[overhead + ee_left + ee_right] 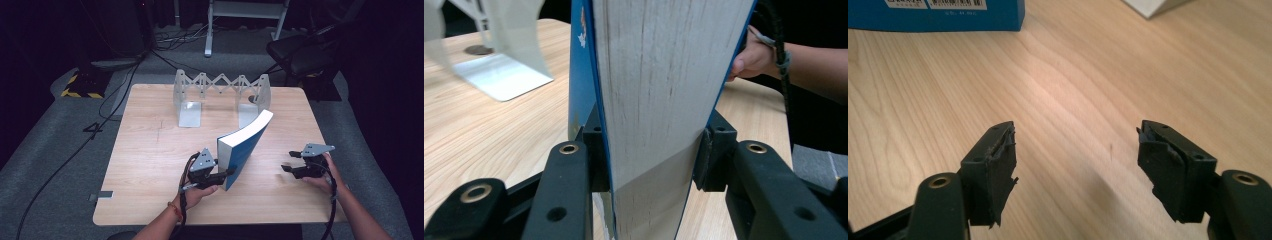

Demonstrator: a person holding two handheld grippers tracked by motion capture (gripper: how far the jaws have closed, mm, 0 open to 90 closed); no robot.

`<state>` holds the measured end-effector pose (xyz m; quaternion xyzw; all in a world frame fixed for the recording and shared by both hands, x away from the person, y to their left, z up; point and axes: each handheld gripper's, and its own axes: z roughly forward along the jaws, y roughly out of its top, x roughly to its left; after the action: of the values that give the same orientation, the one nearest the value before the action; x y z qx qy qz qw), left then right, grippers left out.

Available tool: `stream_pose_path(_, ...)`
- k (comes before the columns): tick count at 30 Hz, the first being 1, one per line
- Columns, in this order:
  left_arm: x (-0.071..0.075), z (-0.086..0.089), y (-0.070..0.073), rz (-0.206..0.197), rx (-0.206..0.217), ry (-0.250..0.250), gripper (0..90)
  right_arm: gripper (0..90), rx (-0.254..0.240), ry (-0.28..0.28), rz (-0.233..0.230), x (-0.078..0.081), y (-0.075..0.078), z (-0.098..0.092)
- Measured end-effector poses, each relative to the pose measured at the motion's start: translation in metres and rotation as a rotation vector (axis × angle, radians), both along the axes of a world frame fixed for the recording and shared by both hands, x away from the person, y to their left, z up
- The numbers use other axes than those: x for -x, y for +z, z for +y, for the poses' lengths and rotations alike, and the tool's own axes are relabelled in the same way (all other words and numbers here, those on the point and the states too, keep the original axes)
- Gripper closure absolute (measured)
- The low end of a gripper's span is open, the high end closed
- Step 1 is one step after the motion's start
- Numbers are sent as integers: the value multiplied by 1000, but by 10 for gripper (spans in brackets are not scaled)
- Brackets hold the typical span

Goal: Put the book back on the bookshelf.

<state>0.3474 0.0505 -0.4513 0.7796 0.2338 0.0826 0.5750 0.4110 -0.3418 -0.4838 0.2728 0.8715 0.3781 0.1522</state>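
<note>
A thick blue-covered book [245, 147] stands tilted on the wooden table [150, 150], its white page block facing up and left. My left gripper [225, 173] is shut on the book's near lower end; in the left gripper view both pads press the blue covers on either side of the pages [654, 90]. My right gripper [286, 161] hovers low over the table to the right of the book, apart from it, with its jaws open and nothing between them [1075, 155]. The book's blue back cover with a barcode label [938, 12] lies at the top left of the right gripper view.
A grey metal expanding book rack [220, 95] with two bookend plates stands at the table's far middle, just behind the book's top end. Bare wood lies to the left and right. Cables and a chair sit on the floor beyond the table.
</note>
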Motion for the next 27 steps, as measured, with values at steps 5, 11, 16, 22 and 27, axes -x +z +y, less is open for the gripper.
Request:
stream_pose_path(5,-7,-19,1,-5,-7,-74,595,311,-26,-24,40,-2,-7,-10)
stream_pose_path(11,-12,-18,3,11,-19,-141,592,310,-45,-25,54,-2,-13,-13)
stream_pose_path(16,-14,-7,5,30,-24,-174,595,307,-52,-17,55,-2,-19,-12)
stream_pose_path(22,-15,2,7,27,-49,-205,595,287,-31,7,27,-4,-20,-4)
stream_pose_path(27,-15,7,10,25,-79,-246,595,286,-35,19,33,-6,-20,6)
